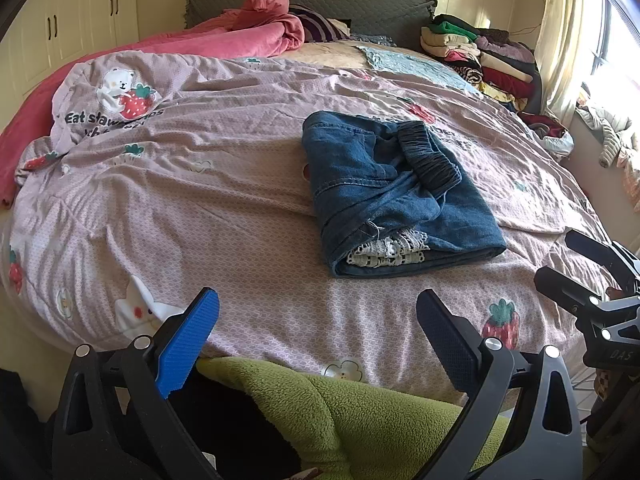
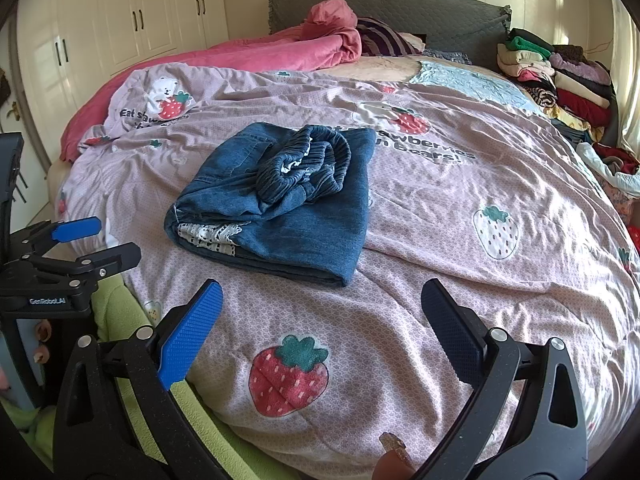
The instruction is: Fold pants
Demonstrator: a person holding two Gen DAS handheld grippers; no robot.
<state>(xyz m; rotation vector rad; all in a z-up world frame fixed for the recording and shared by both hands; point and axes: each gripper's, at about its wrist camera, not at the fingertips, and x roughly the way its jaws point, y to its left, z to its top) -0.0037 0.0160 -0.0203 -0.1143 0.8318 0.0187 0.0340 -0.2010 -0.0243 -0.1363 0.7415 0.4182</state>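
Denim pants (image 1: 400,196) lie bundled on the bed (image 1: 240,200), ahead of both gaping, empty tongs: left tongs (image 1: 318,324), right tongs (image 2: 322,312), neither clearly nearer.

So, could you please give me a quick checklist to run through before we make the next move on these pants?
1. Left gripper open and empty: ok.
2. Right gripper open and empty: ok.
3. Pants lying folded on the bedspread, clear of both grippers: ok.
4. Fold tidy: not ok; the elastic waistband is bunched on top and the lace trim sticks out.
5. Layers underneath aligned: cannot tell.
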